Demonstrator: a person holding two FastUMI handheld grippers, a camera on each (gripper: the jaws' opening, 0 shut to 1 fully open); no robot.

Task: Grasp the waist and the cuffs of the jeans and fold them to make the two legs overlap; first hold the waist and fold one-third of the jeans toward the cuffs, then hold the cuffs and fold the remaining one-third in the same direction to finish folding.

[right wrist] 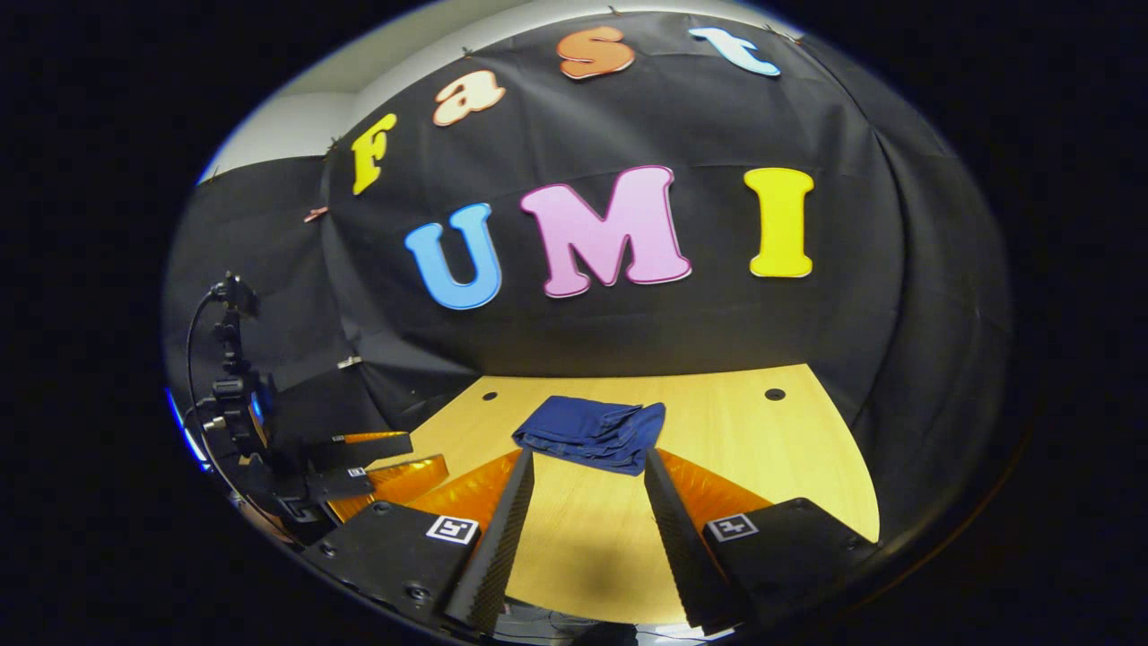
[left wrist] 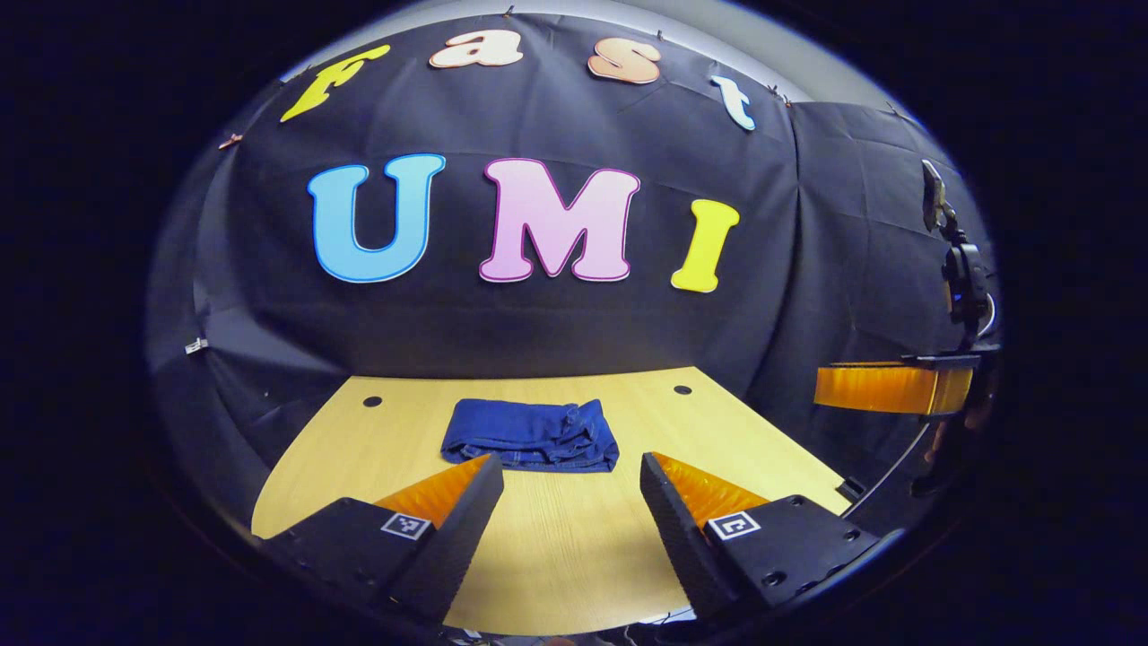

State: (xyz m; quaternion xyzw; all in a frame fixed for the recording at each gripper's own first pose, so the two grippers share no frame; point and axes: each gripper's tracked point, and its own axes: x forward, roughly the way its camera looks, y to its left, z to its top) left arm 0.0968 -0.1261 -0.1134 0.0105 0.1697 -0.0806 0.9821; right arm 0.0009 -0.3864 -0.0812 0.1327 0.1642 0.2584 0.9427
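**Folded jeans on the table, both grippers held back**

While the jeans (left wrist: 531,436) lie folded into a compact bundle toward the far middle of the wooden table (left wrist: 574,538), the left gripper (left wrist: 571,480) hangs above the near part of the tabletop with its fingers spread apart and nothing between them. Its tips point at the bundle's near edge but stay clear of the cloth.

From the right gripper view, the jeans (right wrist: 594,433) show as a slightly skewed stack of layers, with stitched hems along the near side. The right gripper (right wrist: 589,475) is likewise parted and holds nothing, its tips near the bundle without touching it. At the left of that view the left gripper (right wrist: 381,462) appears farther off, beside the table's edge.

Two small dark holes (left wrist: 372,401) sit near the table's far corners. At the right edge of the left gripper view, the right gripper (left wrist: 888,388) shows side-on, well apart from the jeans.
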